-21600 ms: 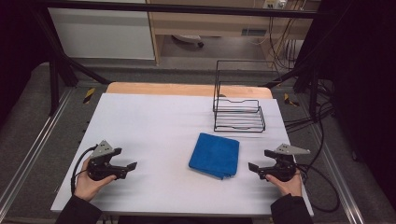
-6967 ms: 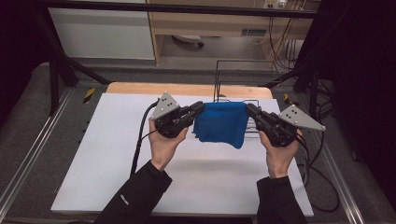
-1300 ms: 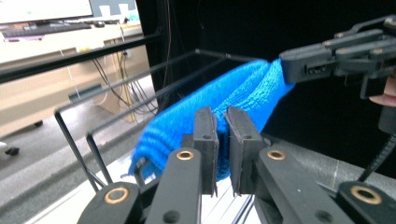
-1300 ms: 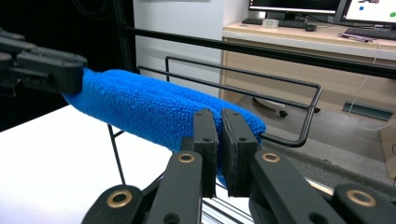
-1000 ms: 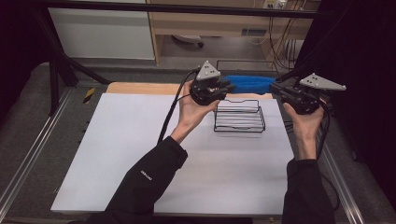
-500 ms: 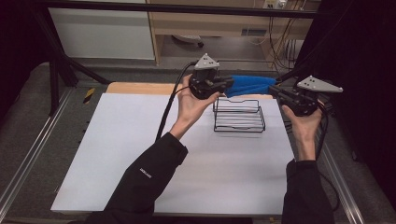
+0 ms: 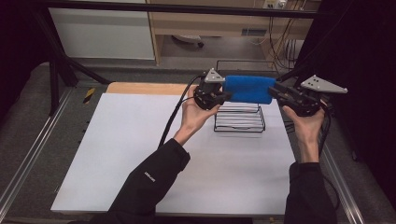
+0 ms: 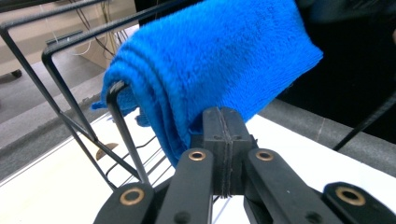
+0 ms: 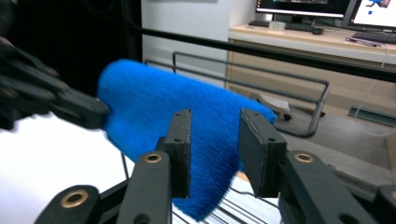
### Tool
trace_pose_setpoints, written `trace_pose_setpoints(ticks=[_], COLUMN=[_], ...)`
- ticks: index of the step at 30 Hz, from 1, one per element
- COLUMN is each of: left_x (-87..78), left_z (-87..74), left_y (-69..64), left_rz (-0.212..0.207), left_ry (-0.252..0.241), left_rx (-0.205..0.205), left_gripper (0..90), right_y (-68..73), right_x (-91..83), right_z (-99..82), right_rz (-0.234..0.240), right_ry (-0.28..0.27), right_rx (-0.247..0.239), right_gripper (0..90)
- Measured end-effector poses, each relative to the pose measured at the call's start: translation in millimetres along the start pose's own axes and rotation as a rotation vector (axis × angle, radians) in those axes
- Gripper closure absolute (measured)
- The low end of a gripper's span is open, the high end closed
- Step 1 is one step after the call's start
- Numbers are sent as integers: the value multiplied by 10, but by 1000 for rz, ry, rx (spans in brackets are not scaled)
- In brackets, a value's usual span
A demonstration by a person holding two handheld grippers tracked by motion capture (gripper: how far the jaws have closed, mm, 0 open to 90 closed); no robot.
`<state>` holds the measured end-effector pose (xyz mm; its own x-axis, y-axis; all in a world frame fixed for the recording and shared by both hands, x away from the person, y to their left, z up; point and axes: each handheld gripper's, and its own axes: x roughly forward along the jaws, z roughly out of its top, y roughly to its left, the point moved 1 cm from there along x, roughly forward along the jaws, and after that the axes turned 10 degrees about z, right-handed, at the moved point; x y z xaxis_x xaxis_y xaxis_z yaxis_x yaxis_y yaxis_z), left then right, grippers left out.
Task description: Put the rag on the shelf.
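Observation:
A folded blue towel hangs over the top bar of a black wire rack at the back right of the white table. My left gripper sits at the towel's left end. In the left gripper view its jaws are shut flat together, no cloth shows between them, and the towel drapes on the rack bar just beyond. My right gripper is at the towel's right end. Its jaws have just been opening and stand apart, with the towel hanging beyond the gap, unpressed.
A wooden strip runs along the table's back edge, and dark metal rails flank both sides. Behind the rack stand a white cabinet and a desk with cables. Cables trail from both grippers across the table.
The left hand has sunk a little with the towel's left end toward the rack's top bar. The right gripper's jaws have parted off the towel while that hand stayed put.

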<state>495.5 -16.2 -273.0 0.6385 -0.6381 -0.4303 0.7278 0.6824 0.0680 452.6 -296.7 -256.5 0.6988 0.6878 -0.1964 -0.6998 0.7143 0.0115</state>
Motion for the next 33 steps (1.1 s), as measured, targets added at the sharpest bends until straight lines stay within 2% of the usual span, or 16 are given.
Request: trace_pose_setpoints(ticks=[1, 3, 6, 10, 14, 20, 25, 28, 33], left_x=[9, 16, 18, 33, 40, -62, -201, -292, -462], left_z=[-9, -24, -51, -93, -114, -132, -183, -236, -363], left_y=[1, 3, 8, 9, 18, 25, 60, 103, 205], left_rz=[3, 11, 20, 19, 11, 6, 19, 32, 46], left_ry=[2, -6, -15, -23, -38, -48, -37, -20, 2], left_rx=[3, 6, 8, 18, 14, 13, 11, 11, -3], left_gripper=[898, 898, 897, 897, 896, 851, 727, 655, 529], right_y=[13, 39, 50, 18, -34, 34, 148, 220, 313], right_x=[3, 31, 94, 161, 194, 134, 60, 36, 41], right_z=[18, 26, -43, -212, -320, -293, -209, -165, -147], right_rz=[3, 32, 50, 8, -28, -7, -1, 0, 19], right_ry=[-1, 18, 54, 103, 115, 77, 46, 43, 57], right_rx=[2, 17, 61, 87, 93, 69, 67, 68, 100], right_gripper=[658, 747, 851, 899, 892, 808, 631, 544, 391])
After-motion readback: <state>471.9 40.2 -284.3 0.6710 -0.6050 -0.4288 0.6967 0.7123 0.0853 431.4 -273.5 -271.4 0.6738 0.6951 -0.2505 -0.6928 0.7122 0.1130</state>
